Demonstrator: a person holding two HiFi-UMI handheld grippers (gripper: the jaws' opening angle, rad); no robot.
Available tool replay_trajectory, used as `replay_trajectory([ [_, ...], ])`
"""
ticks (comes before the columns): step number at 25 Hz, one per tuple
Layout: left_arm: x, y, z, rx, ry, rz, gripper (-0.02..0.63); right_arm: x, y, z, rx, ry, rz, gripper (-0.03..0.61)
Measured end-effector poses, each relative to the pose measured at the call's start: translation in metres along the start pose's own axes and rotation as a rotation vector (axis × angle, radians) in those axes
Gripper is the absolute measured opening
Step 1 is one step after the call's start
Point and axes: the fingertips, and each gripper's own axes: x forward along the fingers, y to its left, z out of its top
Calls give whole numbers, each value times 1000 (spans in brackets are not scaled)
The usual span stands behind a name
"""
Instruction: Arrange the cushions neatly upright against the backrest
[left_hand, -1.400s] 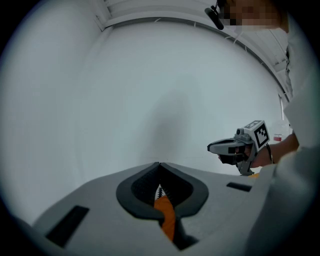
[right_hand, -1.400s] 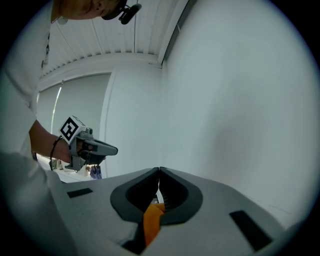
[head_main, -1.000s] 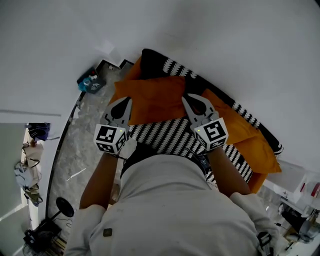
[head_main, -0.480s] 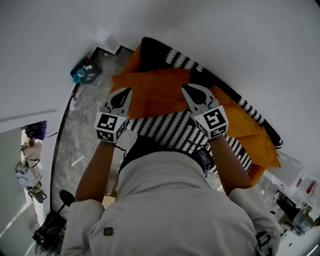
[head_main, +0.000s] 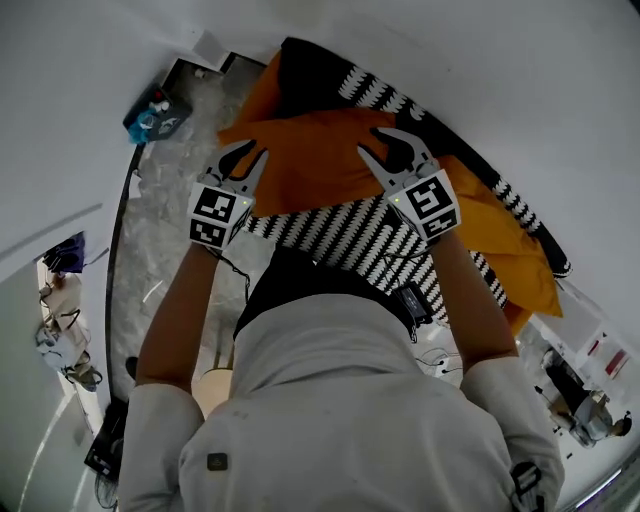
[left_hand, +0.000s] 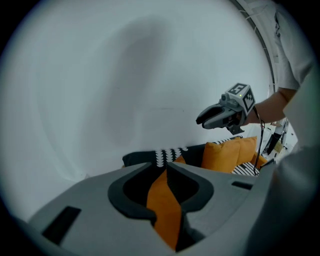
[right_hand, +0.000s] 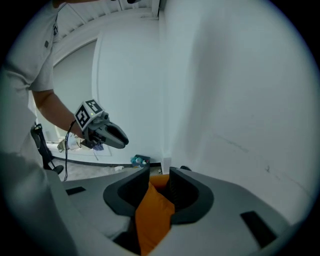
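Note:
An orange cushion (head_main: 310, 165) lies across the black-and-white woven sofa seat (head_main: 350, 235), its far edge near the dark backrest (head_main: 400, 95). My left gripper (head_main: 243, 160) is at the cushion's left end and my right gripper (head_main: 385, 150) at its right end. Both sets of jaws have just been opening and stand apart. Orange cushion fabric (left_hand: 162, 210) shows in the gap of the left gripper (left_hand: 166, 167), and cushion fabric (right_hand: 152, 215) likewise in the gap of the right gripper (right_hand: 160, 175). More orange cushions (head_main: 500, 250) lean along the sofa's right part.
A pack of blue bottles (head_main: 150, 115) sits on the marble floor left of the sofa, by the white wall. Clutter and equipment (head_main: 580, 390) stand at the lower right. My own torso fills the lower part of the head view.
Both grippers went forward and down with the cushion toward the backrest. Their jaws, shut on the cushion's ends before, now stand apart.

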Motion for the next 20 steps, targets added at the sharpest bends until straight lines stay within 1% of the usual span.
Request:
replay_trajectory([
  [6,55,27,-43,70,124,-94,168,63,-14,-40,-80,144,93,210],
  [9,81,36,-68,113,197,-139,189,90,-20,-66,-120,214,137,227],
  [15,124,56,-119,197,328,-188,226,139,-39,-139,-195,394,204,237],
  [17,138,62,-131,207,360,-196,239,150,-46,-163,-208,457,215,238],
  [20,153,69,-149,207,408,-202,251,167,-49,-192,-221,522,236,238],
])
